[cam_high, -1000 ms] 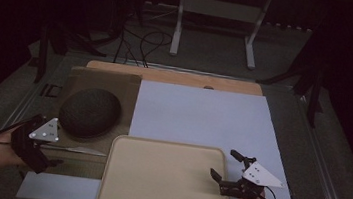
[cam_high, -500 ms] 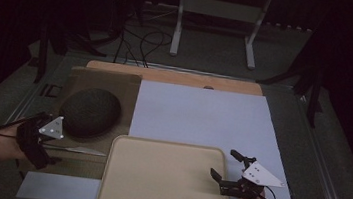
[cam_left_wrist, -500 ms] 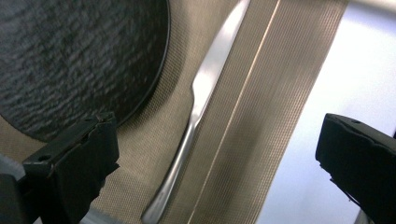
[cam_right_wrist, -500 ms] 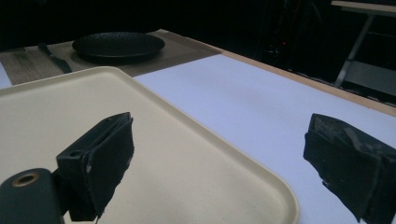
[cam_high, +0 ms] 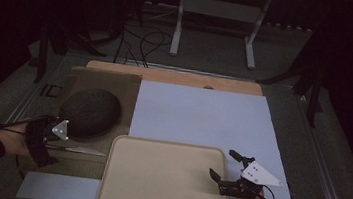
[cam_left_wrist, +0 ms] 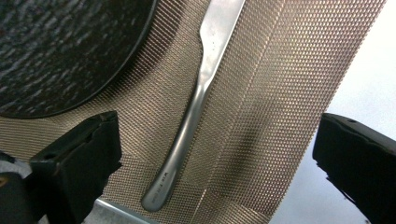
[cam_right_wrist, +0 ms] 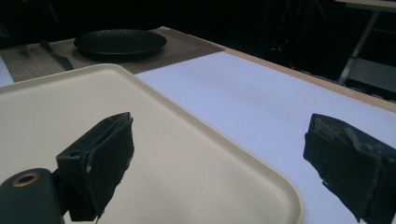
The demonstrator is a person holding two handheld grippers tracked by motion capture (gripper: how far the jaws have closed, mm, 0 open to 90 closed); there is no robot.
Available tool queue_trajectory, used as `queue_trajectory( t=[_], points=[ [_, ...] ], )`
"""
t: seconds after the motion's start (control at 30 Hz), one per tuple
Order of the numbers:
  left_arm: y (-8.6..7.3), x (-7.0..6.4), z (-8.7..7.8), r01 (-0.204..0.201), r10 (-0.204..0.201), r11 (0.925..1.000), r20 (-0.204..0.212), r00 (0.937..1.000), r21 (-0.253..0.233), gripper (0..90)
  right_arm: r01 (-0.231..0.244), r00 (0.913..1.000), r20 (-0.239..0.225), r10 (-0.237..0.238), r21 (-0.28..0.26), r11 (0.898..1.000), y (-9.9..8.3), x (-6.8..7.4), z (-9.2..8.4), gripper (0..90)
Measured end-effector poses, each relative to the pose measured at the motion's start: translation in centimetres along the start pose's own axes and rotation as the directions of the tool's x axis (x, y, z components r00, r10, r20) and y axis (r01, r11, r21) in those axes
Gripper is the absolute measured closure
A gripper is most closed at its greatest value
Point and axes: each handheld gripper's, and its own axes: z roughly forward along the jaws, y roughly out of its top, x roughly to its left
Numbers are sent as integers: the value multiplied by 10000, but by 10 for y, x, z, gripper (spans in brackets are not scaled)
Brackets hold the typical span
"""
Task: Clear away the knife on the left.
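Note:
A silver table knife [cam_left_wrist: 196, 107] lies on a woven tan placemat [cam_left_wrist: 261, 93], its handle end between the wide-apart jaws of my left gripper [cam_left_wrist: 217, 126], which is open and holds nothing. Beside the knife sits a black plate [cam_left_wrist: 70, 51]. In the high view the left gripper [cam_high: 57, 137] hovers at the placemat's near left, by the plate [cam_high: 90, 112] and the knife [cam_high: 83, 150]. My right gripper [cam_high: 221, 163] is open, straddling the right rim of an empty beige tray [cam_high: 165, 179]. In its own view, the right gripper [cam_right_wrist: 219, 135] has one jaw over the tray [cam_right_wrist: 140, 154] and the other over a white sheet [cam_right_wrist: 243, 93].
The white sheet [cam_high: 202, 117] covers the table's middle and right. A wooden board edge [cam_high: 177, 77] runs along the far side. Beyond the table stand a metal frame [cam_high: 215, 28] and floor cables [cam_high: 141, 40]. A pale strip [cam_high: 56, 189] lies at the near left.
My left gripper has shifted slightly right, toward the knife on the placemat. The right gripper has stayed in place.

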Motion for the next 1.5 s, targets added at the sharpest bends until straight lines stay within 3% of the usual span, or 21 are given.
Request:
queue_trajectory(
  t=[0.23, 0.4, 0.47, 0.53, 0.73, 0.93, 1.07, 1.1, 1.2, 1.5],
  points=[
    [-3, 3, 10, -218, 215, 9996, 168, 9996, 193, 122, -13, 10000, -27, 13, -13, 10000, 0, 0, 0, 82],
    [-9, 9, 16, -682, 681, 9977, -256, 9973, -17, 204, 4, 10000, -31, -4, -21, 10000, 0, 0, 0, 82],
    [-9, 9, 16, -682, 681, 9977, -256, 9973, -17, 231, -1, 10000, -41, 1, -22, 10000, 0, 0, 0, 82],
    [-13, 12, 19, -1106, 1103, 9938, -234, 9936, -117, 322, -52, 10000, -57, 53, 8, 10000, 0, 0, 1, 83],
    [-19, 17, 22, -1305, 1305, 9912, -20, 9915, -212, 468, 4, 10000, -48, -4, 2, 10000, 0, 0, 0, 82],
    [-24, 20, 26, -2115, 2118, 9771, 122, 9772, -247, 521, -36, 10000, -22, 36, 9, 10000, 0, 0, 1, 83],
    [-25, 22, 27, -2256, 2263, 9734, 142, 9740, -403, 538, -17, 10000, -34, 17, 20, 10000, 0, 0, 2, 83],
    [-26, 25, 28, -2463, 2481, 9679, 345, 9681, -497, 576, -10, 10000, -36, 10, 15, 10000, 0, 0, 2, 83],
    [-27, 27, 28, -2805, 2836, 9574, 413, 9580, -685, 622, -14, 10000, -15, 14, 7, 10000, 0, -1, 2, 83],
    [-21, 33, 31, -2636, 2703, 9593, 587, 9610, -1016, 681, 18, 10000, 20, -18, 17, 10000, 1, -1, 1, 83]
  ],
)
